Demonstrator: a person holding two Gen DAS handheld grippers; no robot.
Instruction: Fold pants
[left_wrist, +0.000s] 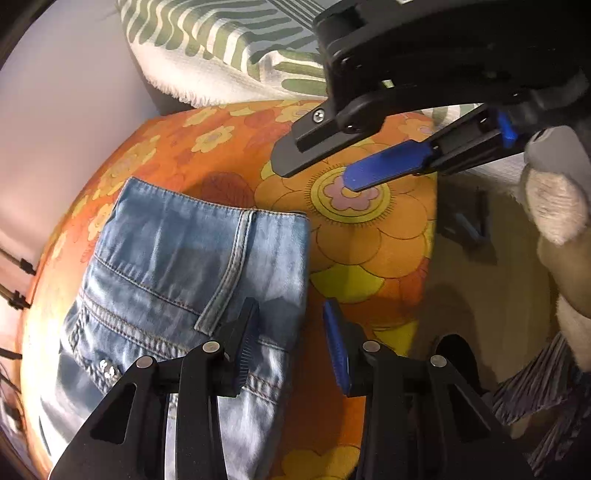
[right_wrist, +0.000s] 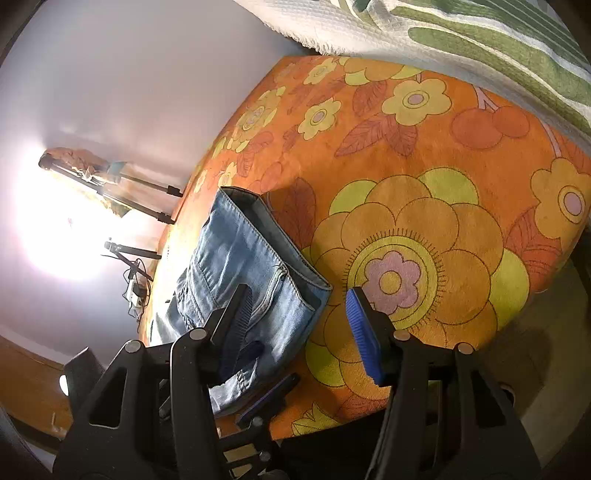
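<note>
The light blue jeans (left_wrist: 177, 266) lie folded into a compact stack on an orange flowered cloth (left_wrist: 369, 251). My left gripper (left_wrist: 291, 343) hovers open over the stack's near right corner. One finger is above the denim and the other above the cloth, and nothing is pinched. My right gripper (left_wrist: 317, 175) hangs open over the big flower, clear of the jeans. In the right wrist view the jeans (right_wrist: 251, 258) sit left of centre, and the right gripper (right_wrist: 301, 321) straddles their right edge without touching. The left gripper (right_wrist: 271, 397) shows low at the stack's near end.
A green and white striped blanket (left_wrist: 221, 48) lies beyond the cloth's far edge. A gloved hand (left_wrist: 554, 192) holds the right gripper. The cloth's right edge (left_wrist: 432, 258) drops off to the floor. Tripod legs (right_wrist: 147, 192) and a bright lamp stand by the pale wall on the left.
</note>
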